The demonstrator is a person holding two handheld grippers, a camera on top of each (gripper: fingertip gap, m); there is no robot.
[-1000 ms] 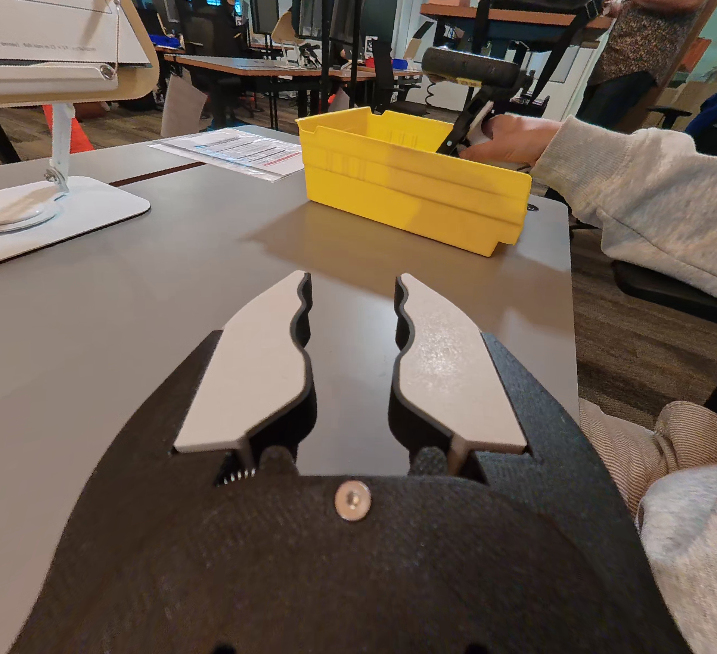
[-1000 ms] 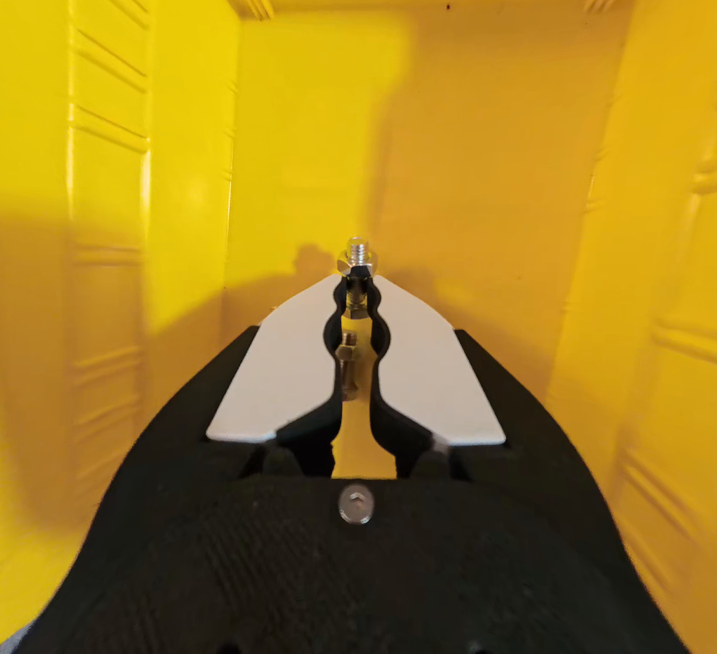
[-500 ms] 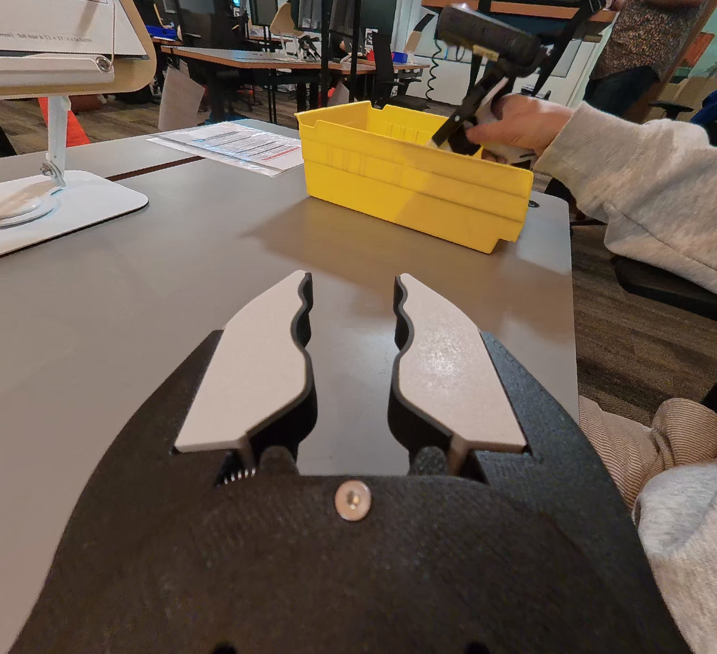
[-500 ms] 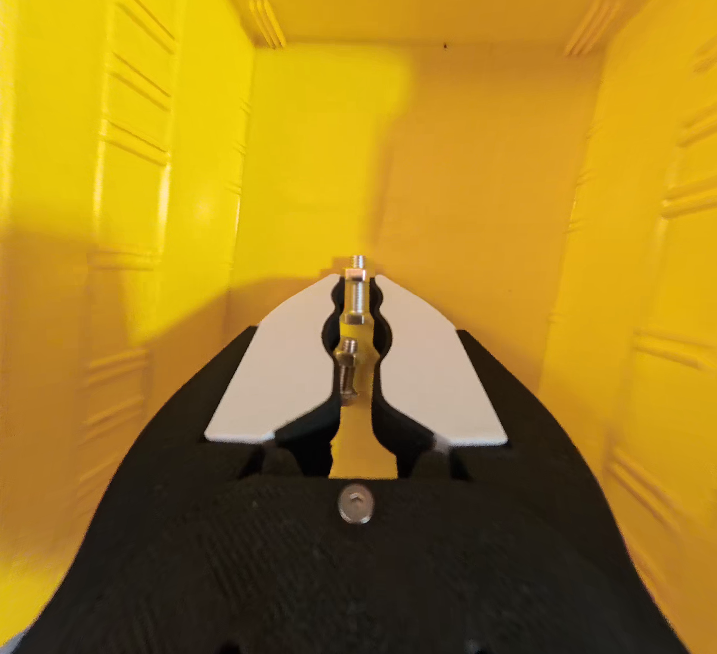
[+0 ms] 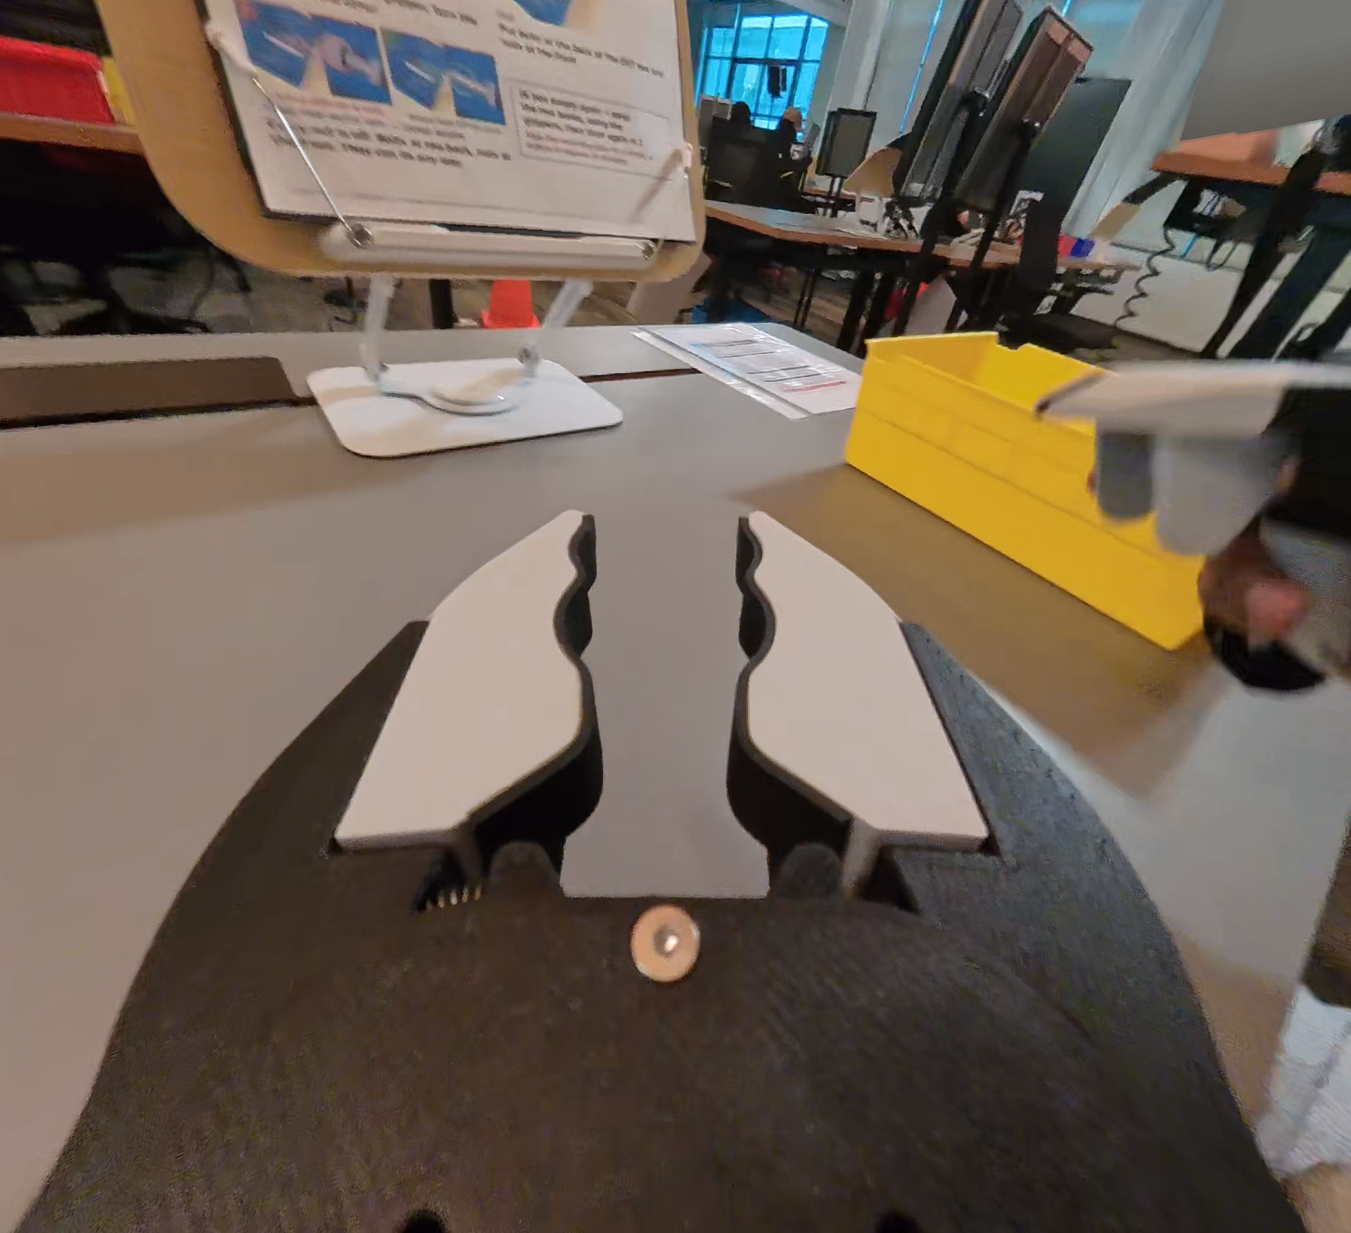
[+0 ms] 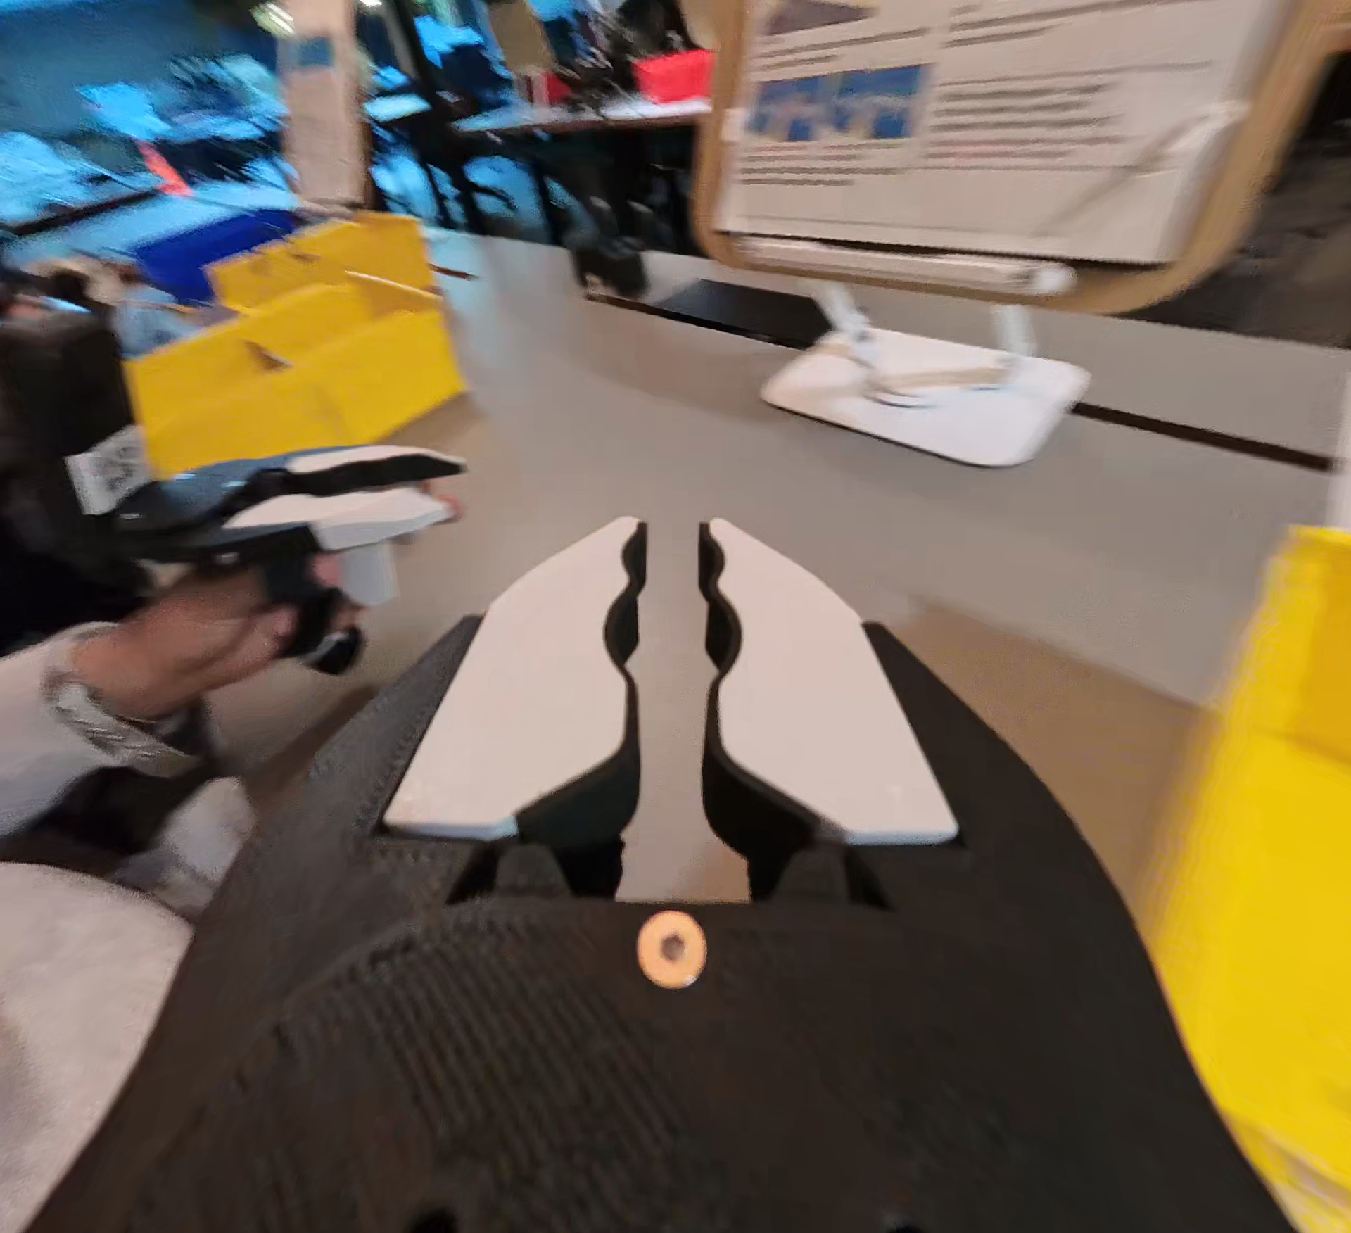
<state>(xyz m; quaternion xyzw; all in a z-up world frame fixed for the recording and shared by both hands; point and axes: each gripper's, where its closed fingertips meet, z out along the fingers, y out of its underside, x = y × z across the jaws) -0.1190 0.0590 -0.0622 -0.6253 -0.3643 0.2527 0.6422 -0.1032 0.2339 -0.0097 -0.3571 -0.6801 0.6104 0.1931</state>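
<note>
My left gripper (image 5: 661, 525) is open and empty, low over the grey table (image 5: 219, 540). A yellow bin (image 5: 987, 467) stands to its right. The right gripper's white fingers (image 5: 1184, 393) show blurred at the right edge, in front of that bin. My right gripper (image 6: 671, 529) is outside the bin, above the table, its jaws a little apart with nothing between them. The yellow bin (image 6: 1301, 832) is close on its right. The left gripper (image 6: 446, 489), held by a hand (image 6: 219, 642), is to its left. No bolt shows in either view.
A document stand with a white base (image 5: 468, 408) and a printed sheet (image 5: 439, 64) stands at the back of the table; it also shows in the right wrist view (image 6: 928, 401). A laminated sheet (image 5: 753, 364) lies behind the bin. More yellow bins (image 6: 307, 350) sit far left. One gripper's finger ends stand about 20 cm off the other's.
My right gripper has come out of the yellow bin, and the bolt with a nut it was shut on is gone from its jaws, which now stand apart. The left gripper has swung left.
</note>
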